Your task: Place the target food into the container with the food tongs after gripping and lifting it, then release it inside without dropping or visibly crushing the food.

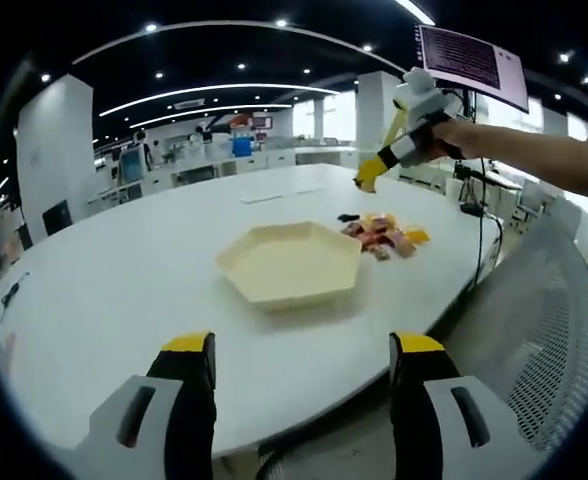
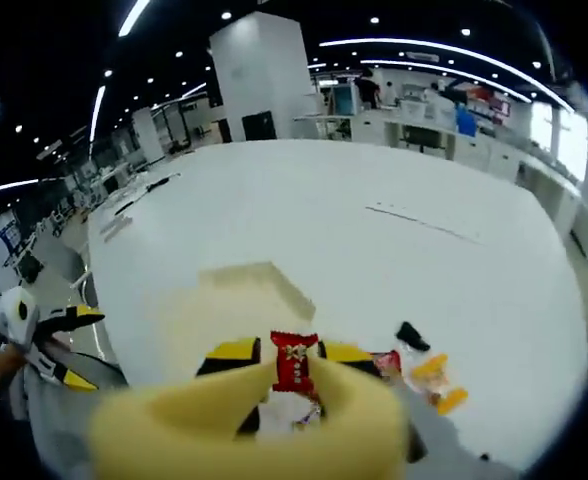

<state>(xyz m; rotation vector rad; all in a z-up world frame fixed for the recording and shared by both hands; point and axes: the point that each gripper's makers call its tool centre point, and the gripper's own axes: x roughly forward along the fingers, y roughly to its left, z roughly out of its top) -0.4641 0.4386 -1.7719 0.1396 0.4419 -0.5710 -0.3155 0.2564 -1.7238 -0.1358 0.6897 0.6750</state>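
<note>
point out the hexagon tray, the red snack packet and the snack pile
hexagon tray [image 1: 304, 296]: left gripper view, near rim.
red snack packet [image 2: 295, 362]: right gripper view, middle of the wrapper, between the yellow tong tips.
snack pile [image 1: 384, 236]: left gripper view, centre of the heap.

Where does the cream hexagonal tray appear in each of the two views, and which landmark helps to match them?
Left gripper view: the hexagonal tray lies near the centre, on the white table, left of the pile of snack packets.
Right gripper view: the tray sits left of centre, partly hidden behind the yellow tongs, which hold a red packet.
Shared landmark: the snack pile, beside the tray in both views.
</note>
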